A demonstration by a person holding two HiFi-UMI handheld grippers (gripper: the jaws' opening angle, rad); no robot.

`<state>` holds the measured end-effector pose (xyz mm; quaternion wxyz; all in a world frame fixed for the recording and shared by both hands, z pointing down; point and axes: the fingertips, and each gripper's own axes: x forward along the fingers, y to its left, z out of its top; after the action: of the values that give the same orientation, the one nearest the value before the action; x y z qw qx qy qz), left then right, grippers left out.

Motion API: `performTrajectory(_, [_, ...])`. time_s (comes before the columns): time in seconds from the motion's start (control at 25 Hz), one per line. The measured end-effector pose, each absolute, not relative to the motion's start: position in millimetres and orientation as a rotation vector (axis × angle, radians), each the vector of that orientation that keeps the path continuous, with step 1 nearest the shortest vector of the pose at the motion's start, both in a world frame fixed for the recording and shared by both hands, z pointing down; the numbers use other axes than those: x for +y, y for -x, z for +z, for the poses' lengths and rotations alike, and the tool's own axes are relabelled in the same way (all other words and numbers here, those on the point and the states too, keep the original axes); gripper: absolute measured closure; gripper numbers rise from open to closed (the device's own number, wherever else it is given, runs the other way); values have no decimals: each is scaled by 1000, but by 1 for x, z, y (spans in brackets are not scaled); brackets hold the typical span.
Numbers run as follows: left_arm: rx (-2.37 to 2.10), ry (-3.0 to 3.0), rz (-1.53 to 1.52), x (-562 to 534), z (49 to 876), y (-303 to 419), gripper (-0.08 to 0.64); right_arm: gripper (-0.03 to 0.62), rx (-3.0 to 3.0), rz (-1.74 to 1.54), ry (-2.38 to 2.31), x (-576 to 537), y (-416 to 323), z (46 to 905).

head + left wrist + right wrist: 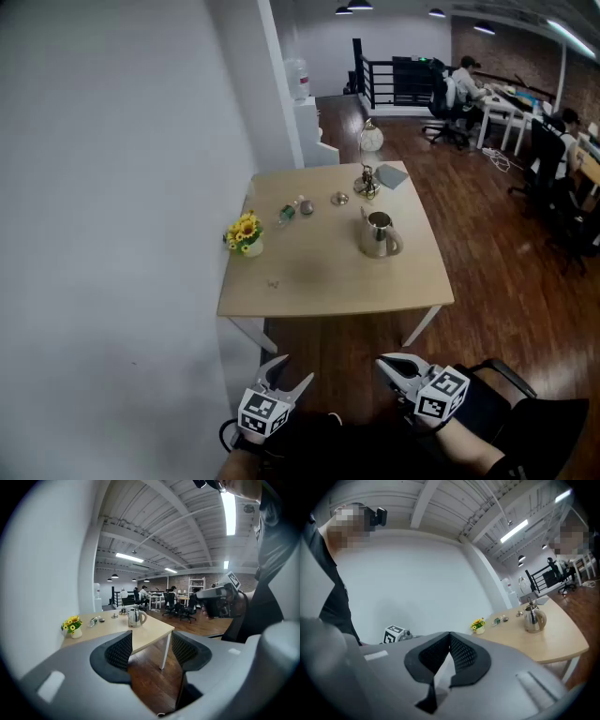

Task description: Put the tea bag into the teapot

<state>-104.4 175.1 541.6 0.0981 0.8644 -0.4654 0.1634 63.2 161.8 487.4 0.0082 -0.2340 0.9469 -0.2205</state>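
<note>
A shiny steel teapot [379, 234] stands upright on the right half of a light wooden table [328, 281]; it also shows as the teapot [135, 617] and the teapot [533, 618] in the gripper views. A small green-and-white packet [288, 213], perhaps the tea bag, lies left of it toward the back. Both grippers hang low in front of the table, well short of it. My left gripper [289, 370] [151, 644] is open and empty. My right gripper [384, 363] [450, 637] has its pad tips together with nothing between them.
A pot of yellow flowers [245, 234] sits at the table's left edge by the white wall. Small metal pieces [339, 199], a brass ornament [366, 181] and a grey cloth [392, 175] lie at the back. People sit at desks [469, 89] far right on dark wood floor.
</note>
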Motion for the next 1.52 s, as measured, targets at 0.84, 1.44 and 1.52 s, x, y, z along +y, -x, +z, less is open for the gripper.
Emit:
performTrajectory(0.84, [-1413, -2534, 545, 51, 575, 131, 299, 584, 3000, -678, 745, 58, -54, 509])
performTrajectory(1.44, [-1224, -2562, 654, -131, 611, 210, 299, 584, 3018, -784, 886, -128, 32, 532])
performTrajectory(1.52, [-1204, -2567, 666, -148, 613, 214, 298, 583, 3013, -771, 892, -144, 39, 529])
